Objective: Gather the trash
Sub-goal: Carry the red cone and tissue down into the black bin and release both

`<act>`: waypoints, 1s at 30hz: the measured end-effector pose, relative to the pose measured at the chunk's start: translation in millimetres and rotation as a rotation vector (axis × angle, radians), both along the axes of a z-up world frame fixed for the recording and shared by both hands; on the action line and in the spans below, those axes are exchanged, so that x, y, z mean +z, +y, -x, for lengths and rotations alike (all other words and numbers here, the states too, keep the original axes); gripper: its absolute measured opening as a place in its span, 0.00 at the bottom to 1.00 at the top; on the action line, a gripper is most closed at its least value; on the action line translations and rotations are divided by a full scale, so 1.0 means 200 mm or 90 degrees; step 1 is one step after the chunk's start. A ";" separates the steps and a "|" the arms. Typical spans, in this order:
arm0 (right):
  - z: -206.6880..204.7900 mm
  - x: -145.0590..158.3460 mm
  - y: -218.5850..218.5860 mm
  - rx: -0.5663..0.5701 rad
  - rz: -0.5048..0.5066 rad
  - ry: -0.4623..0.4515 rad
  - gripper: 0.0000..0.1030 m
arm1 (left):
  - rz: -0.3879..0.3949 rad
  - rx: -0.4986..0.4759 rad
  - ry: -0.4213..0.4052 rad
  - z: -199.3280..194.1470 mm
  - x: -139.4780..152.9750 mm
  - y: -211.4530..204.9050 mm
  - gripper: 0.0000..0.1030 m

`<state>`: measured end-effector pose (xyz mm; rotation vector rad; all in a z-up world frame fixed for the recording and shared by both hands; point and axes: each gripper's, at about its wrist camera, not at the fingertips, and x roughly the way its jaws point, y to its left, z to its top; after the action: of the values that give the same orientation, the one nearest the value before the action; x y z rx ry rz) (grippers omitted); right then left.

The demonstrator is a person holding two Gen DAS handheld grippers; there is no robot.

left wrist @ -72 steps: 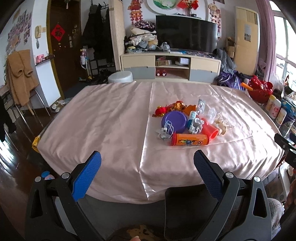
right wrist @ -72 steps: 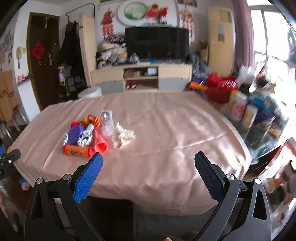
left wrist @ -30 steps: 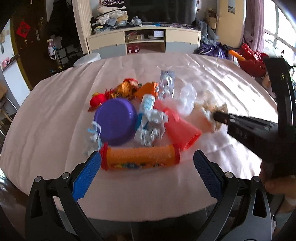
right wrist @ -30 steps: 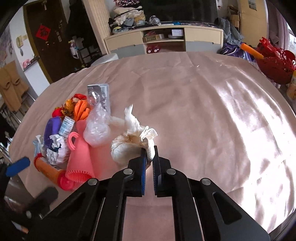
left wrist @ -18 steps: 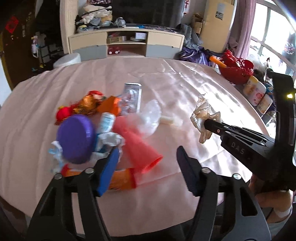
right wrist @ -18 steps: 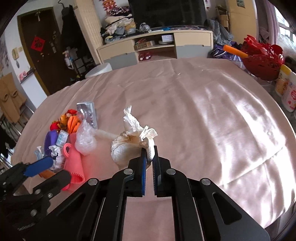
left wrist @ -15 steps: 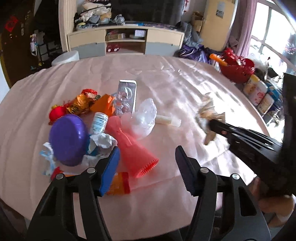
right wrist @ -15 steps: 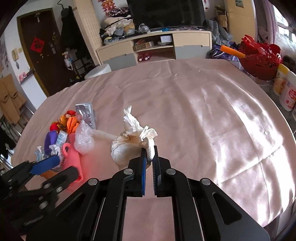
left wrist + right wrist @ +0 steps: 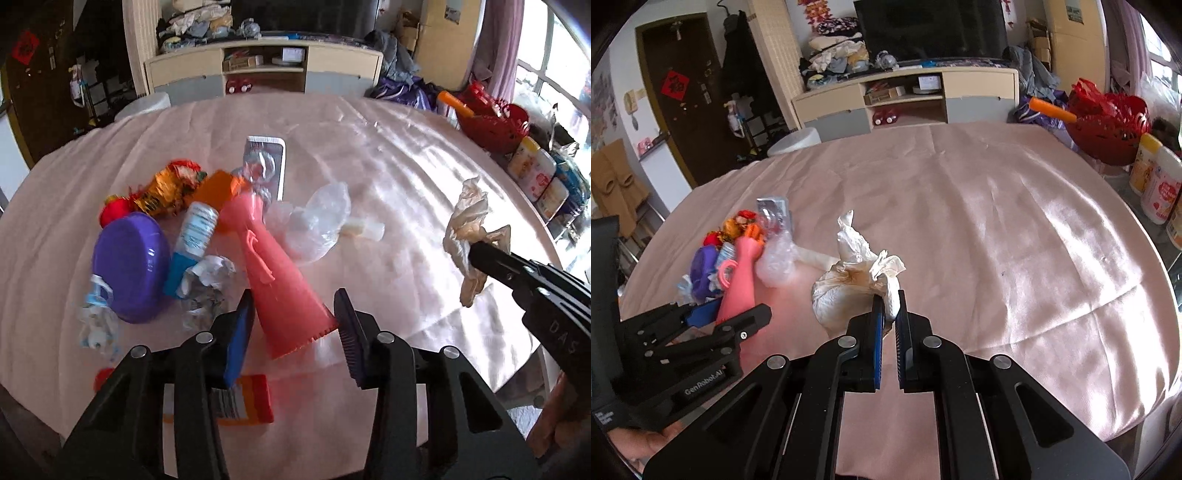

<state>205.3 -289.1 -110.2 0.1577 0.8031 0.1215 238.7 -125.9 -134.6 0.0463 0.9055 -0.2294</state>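
Observation:
My right gripper [image 9: 889, 304] is shut on a crumpled white tissue wad [image 9: 853, 280] and holds it above the pink cloth; the wad also shows in the left wrist view [image 9: 467, 229]. My left gripper [image 9: 293, 332] has its blue pads on either side of the wide end of a pink cone-shaped cup [image 9: 275, 284], which also shows in the right wrist view [image 9: 740, 273]. Around the cup lie a purple lid [image 9: 127, 266], a small bottle [image 9: 194, 232], a clear plastic bag [image 9: 317, 221], a blister pack [image 9: 267, 162], foil wrappers [image 9: 162, 188] and an orange tube [image 9: 236, 402].
The table [image 9: 997, 229] is covered in pink satin cloth. A red basket [image 9: 1108, 122] and white canisters [image 9: 1154, 188] stand off its right edge. A TV cabinet [image 9: 905, 99] stands behind, and a white stool [image 9: 794, 142] at the far side.
My left gripper has moved in on the pink cup and narrowed around its wide end. My right gripper has lifted the tissue wad off the cloth and away from the pile.

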 end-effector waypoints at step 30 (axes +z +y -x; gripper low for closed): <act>0.76 0.15 0.23 0.075 -0.036 -0.024 0.07 | 0.043 -0.033 -0.110 1.00 0.33 0.30 0.34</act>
<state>54.2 -242.9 -80.6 0.1620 0.7714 0.2575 38.5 -66.1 -67.7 0.0271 0.7247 -0.2996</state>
